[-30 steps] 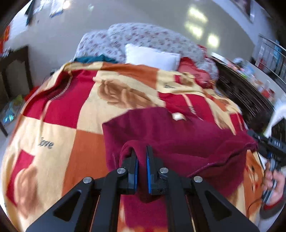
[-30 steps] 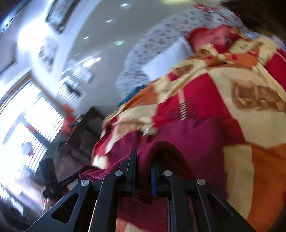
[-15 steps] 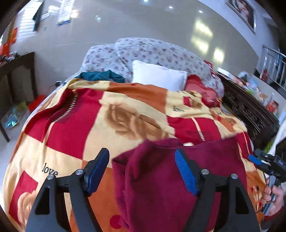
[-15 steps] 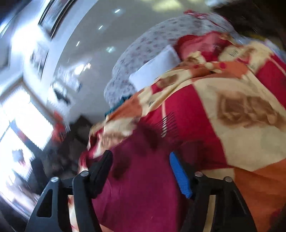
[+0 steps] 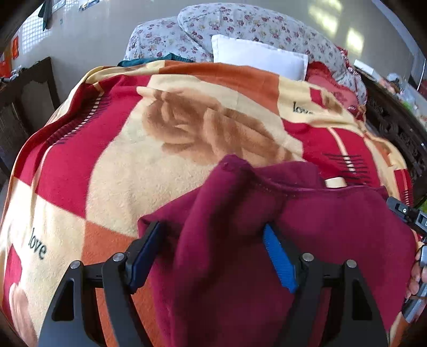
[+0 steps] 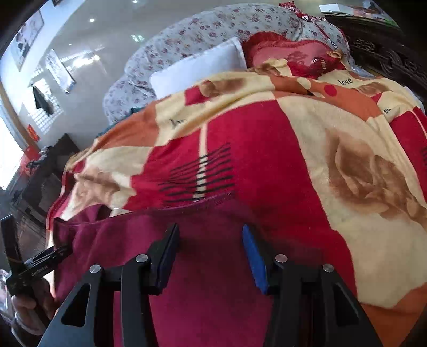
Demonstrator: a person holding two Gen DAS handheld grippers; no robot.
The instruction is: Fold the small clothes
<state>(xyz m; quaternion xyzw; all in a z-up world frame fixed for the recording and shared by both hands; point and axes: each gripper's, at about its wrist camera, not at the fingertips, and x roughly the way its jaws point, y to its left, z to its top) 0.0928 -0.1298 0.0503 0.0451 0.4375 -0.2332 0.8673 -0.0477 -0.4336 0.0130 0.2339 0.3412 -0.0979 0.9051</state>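
- Maroon garment (image 5: 333, 229) lying on the patterned blanket (image 5: 128, 170) of the bed, toward the six o'clock edge in both wrist views — far hem running roughly nine to three o'clock, a small pale tag (image 5: 335, 182) showing at the hem near one o'clock in the left view.
- One fold judged done: cloth doubled over itself, with a raised ridge of fabric running up from six toward twelve o'clock in the left view.
- Not yet tidy: that ridge bunched rather than flat, left corner (image 5: 145, 221) rumpled at about eight o'clock. Probably left to do: smoothing, then at least one more fold to bring it to a compact packet. No other small clothes clearly in reach; a teal item (image 5: 160, 59) up by the floral pillows (image 5: 240, 24) at twelve o'clock, too far off to identify.
- Left tool (image 5: 213, 253) spread wide, fingers straddling the ridge, blue pad (image 5: 279, 260) beside the cloth but not pinching it.
- Right tool (image 6: 210, 251) closing at this moment, maroon cloth below and between the fingers, pads not yet pressing on it.
- Each tool visible in the other's view: the right one at three o'clock in the left view, the left one at eight o'clock in the right view, each with part of a hand on its handle.
- Against a second ago: both tools then clamped tight on a lifted hump of the garment; since released. Garment now dropped onto the blanket, flatter — both views nearer the cloth and angled further down.
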